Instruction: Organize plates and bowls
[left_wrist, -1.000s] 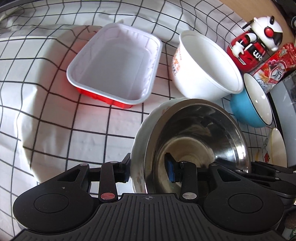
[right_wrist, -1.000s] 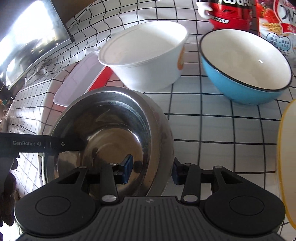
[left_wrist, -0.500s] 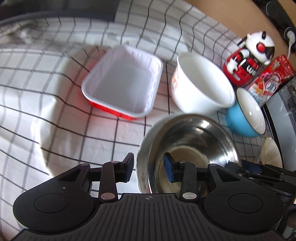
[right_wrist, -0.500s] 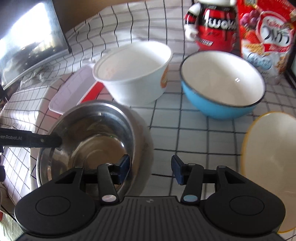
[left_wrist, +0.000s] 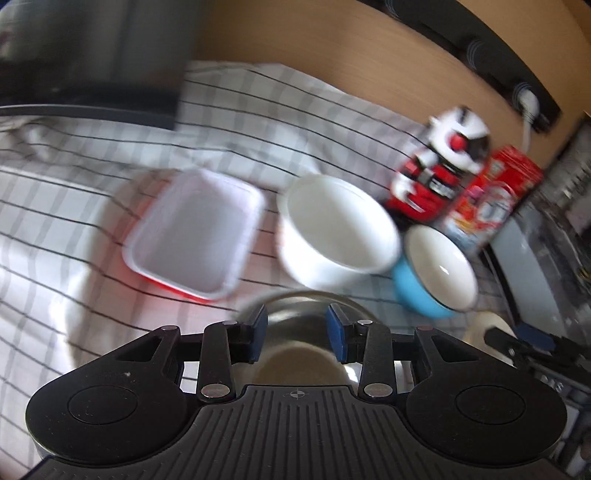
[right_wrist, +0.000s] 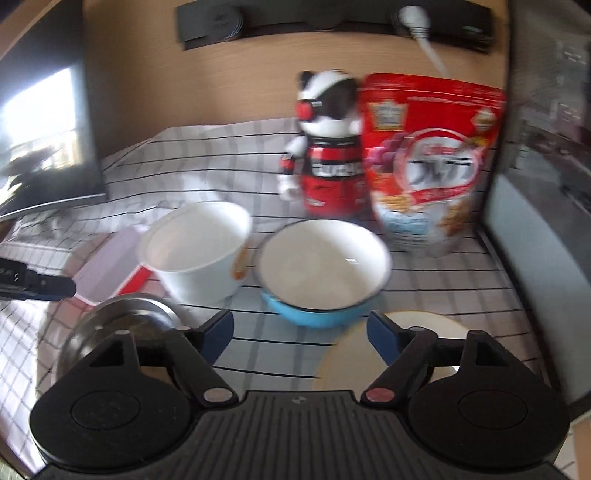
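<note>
Steel bowl (left_wrist: 306, 325) sits mouth up on the checked cloth (left_wrist: 74, 206), low in both wrist views; being round, it has no long axis to speak of. In the left wrist view it lies at 6 o'clock, directly under the left gripper (left_wrist: 297, 328), whose blue pads stand a moderate gap apart with nothing pinched between them; the bowl's far rim shows through the gap, below the pads. In the right wrist view the bowl (right_wrist: 122, 325) is at 8 o'clock, left of the right gripper (right_wrist: 299, 334), whose jaws have just been opening and now stand wide with nothing between them.

Just beyond the steel bowl, at 12 to 1 o'clock from it, a white bowl (right_wrist: 195, 251) stands upright, its rim very near the steel one. A blue bowl (right_wrist: 321, 273) with a white inside sits to the right of the white one, close beside it. A pale plate (right_wrist: 369, 350) lies flat at 4 o'clock, partly behind the right gripper's right finger. A rectangular tray (left_wrist: 195, 229), white inside and red outside, rests at 10 o'clock from the steel bowl, its long side running toward the back wall.

Behind the bowls stand a toy robot (right_wrist: 328, 147) and a red cereal bag (right_wrist: 432, 158), close against each other. Open cloth spreads to the left of the tray; a dark appliance edge (right_wrist: 535, 258) bounds the right side.
</note>
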